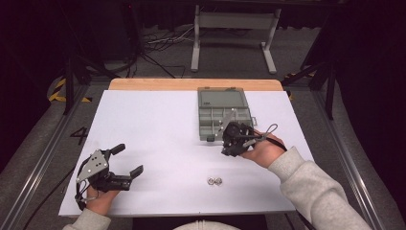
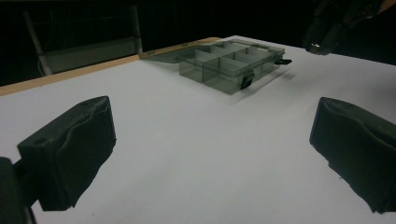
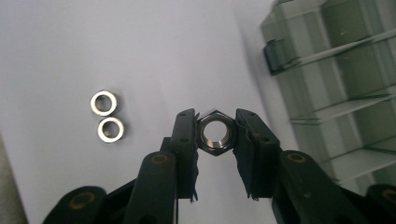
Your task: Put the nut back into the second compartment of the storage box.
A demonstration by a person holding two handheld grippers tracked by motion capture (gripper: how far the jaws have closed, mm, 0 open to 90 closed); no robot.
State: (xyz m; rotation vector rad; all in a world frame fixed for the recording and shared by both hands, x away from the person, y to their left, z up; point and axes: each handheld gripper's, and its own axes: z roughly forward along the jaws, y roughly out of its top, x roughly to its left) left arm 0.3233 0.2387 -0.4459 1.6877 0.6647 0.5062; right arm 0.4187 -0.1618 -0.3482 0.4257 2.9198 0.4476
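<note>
My right gripper (image 3: 215, 122) is shut on a steel hex nut (image 3: 215, 134), held above the white table beside the grey compartment box (image 3: 336, 79). In the high view that gripper (image 1: 229, 149) hovers just in front of the box (image 1: 225, 115), whose lid lies open behind it. Two more nuts (image 1: 214, 180) lie side by side on the table, nearer the front edge, and they appear as a pair (image 3: 107, 116) in the right gripper view. My left gripper (image 1: 130, 159) rests at the front left, wide open with nothing between its pads (image 2: 70, 154).
The white table top (image 1: 158, 139) has a wooden strip along its far edge. A metal frame (image 1: 234, 33) and cables stand on the floor behind. The box's black latches (image 2: 246, 79) face the front.
</note>
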